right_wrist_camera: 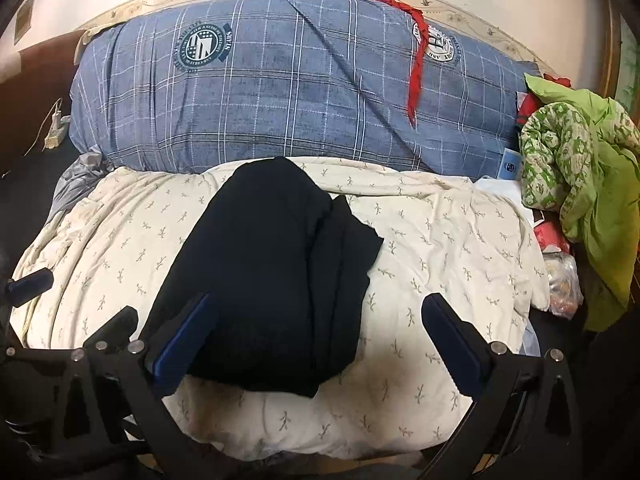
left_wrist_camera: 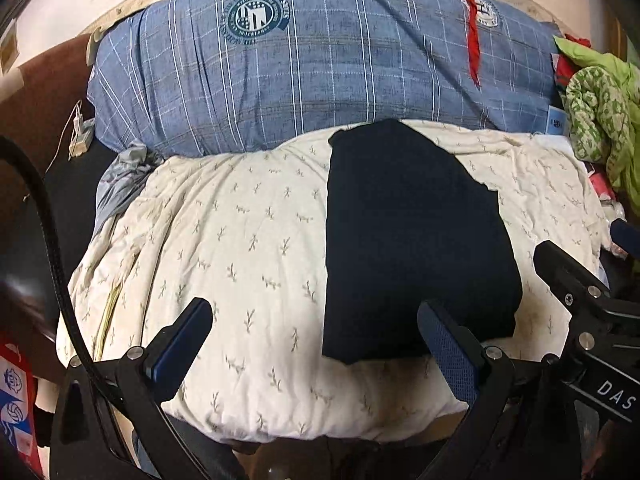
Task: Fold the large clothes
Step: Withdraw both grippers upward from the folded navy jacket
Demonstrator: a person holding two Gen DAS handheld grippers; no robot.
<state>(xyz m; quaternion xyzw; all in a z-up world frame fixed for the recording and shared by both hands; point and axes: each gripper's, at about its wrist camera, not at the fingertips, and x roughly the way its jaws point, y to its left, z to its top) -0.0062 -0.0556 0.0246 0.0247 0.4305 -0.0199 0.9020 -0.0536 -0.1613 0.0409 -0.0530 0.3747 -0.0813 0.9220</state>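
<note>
A dark navy garment (left_wrist_camera: 412, 240) (right_wrist_camera: 276, 276) lies folded into a compact block on a cream quilt (left_wrist_camera: 240, 240) (right_wrist_camera: 440, 248) with a small leaf print. My left gripper (left_wrist_camera: 320, 332) is open above the quilt's near edge, and its right finger overlaps the garment's near corner. My right gripper (right_wrist_camera: 320, 328) is open too, with its left finger over the garment's near left part and nothing held. The right gripper's body shows at the right edge of the left wrist view.
A rolled blue plaid duvet (left_wrist_camera: 320, 60) (right_wrist_camera: 280, 88) with a red strap (right_wrist_camera: 416, 60) lies behind the quilt. Green clothes (left_wrist_camera: 600, 120) (right_wrist_camera: 580, 168) pile at the right, with a plastic bag (right_wrist_camera: 564, 284) below. A white charger (left_wrist_camera: 80, 136) sits at the left.
</note>
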